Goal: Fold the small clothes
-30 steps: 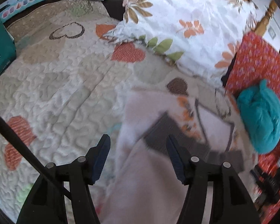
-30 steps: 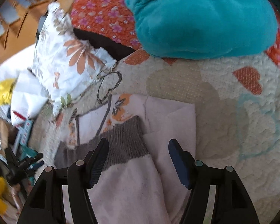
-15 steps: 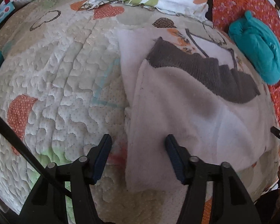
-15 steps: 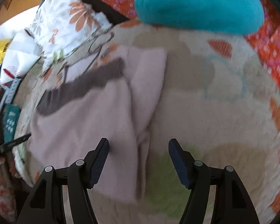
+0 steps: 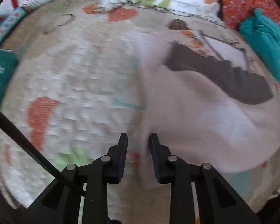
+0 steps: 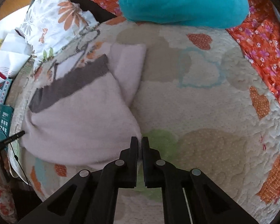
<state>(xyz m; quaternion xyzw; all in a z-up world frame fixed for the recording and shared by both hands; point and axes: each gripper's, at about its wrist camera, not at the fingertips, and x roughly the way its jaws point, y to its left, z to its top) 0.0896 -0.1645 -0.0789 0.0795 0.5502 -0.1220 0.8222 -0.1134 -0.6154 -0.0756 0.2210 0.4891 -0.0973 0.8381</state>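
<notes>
1. A small pale pink garment is lying on a quilt on a bed. It looks soft and fuzzy, and a dark grey ribbed band is running across its far end.
2. One side of it is lying folded over, making a long soft flap near the middle of the quilt.
3. The right gripper is pinching the near corner of the garment. Its jaws have just been closing, and now they are squeezed tight on the cloth.
4. The left gripper is sitting at the other near edge of the garment. Its jaws have just been closing, and the cloth edge is lying between them. The picture is blurry, so I cannot tell if they are squeezing it.
5. The quilt is bumpy with stitched swirls and is showing orange, tan and green hearts.
6. A fluffy teal cloth is lying bunched at the far edge of the quilt, on an orange flowery cover.
7. A white pillow with orange flowers is lying just behind the garment.
8. A teal box is sitting at the side of the quilt.
</notes>
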